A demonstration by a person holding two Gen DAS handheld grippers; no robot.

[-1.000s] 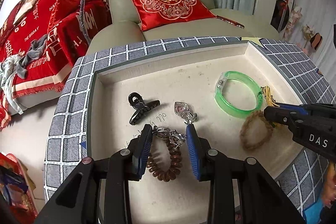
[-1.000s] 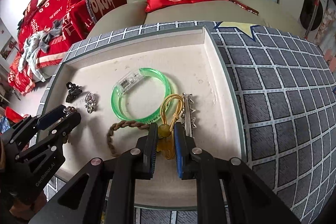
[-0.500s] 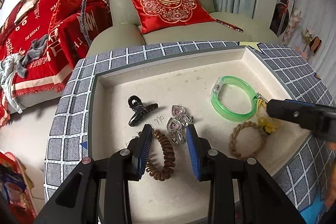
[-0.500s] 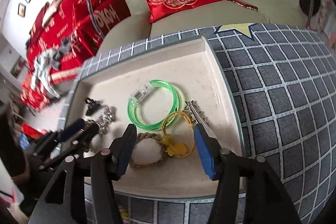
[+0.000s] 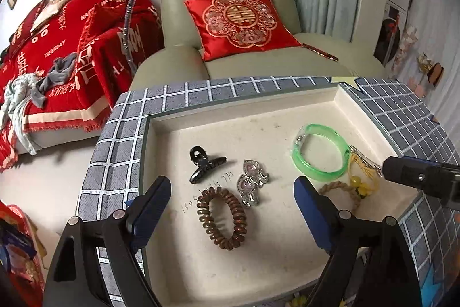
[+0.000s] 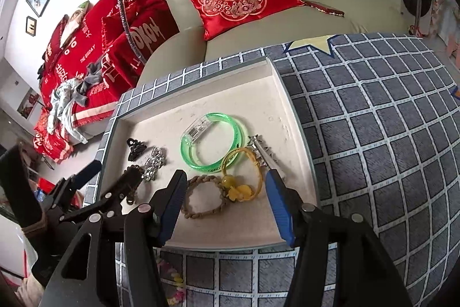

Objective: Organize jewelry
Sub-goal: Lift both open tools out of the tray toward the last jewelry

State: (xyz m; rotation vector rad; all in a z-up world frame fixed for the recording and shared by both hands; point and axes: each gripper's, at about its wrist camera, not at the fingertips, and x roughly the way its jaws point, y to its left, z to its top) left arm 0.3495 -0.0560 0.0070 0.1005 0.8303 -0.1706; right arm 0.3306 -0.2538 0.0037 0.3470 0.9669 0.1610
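Left wrist: both grippers (image 5: 233,200) (image 6: 224,200) wide open, hovering over tray (image 5: 258,111).

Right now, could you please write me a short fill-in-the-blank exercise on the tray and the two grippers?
1. The bangle in the tray is coloured ____.
2. Both the left gripper and the right gripper have their jaws ____.
3. The claw clip is coloured ____.
4. The coil hair tie lies between the fingers of the ____ gripper.

Missing words: green; open; black; left
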